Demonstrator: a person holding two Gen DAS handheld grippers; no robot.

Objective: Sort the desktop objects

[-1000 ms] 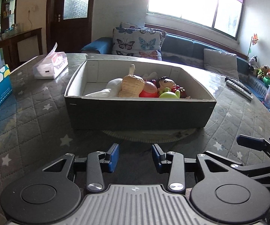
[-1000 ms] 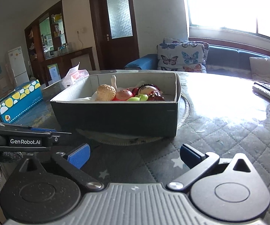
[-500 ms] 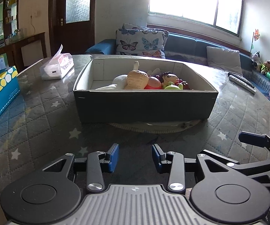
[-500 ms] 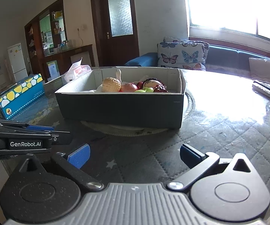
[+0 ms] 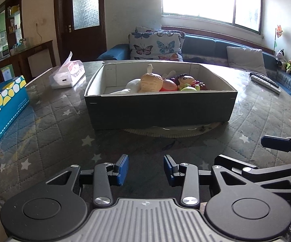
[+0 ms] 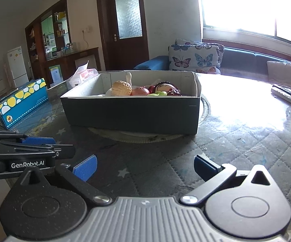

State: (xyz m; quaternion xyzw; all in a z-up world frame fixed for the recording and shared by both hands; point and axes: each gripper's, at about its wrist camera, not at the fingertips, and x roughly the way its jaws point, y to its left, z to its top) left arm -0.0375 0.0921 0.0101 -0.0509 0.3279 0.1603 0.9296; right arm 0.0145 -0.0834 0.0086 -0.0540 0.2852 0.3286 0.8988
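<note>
Our left gripper [image 5: 146,169] is slightly parted, our right gripper [image 6: 144,166] wide, both empty. Toys [image 5: 166,83] sit mid-frame in the cardboard box [image 5: 159,111]; a careless reach could shove it off its mat.

Box [image 5: 159,111]: matt dark cardboard, pale inside.
Table cover [image 5: 54,125]: quilted cloth under a glossy clear sheet.
Gripper pads [image 5: 122,169]: blue, ribbed texture.
Tissue pack [image 5: 66,76]: glossy plastic.
</note>
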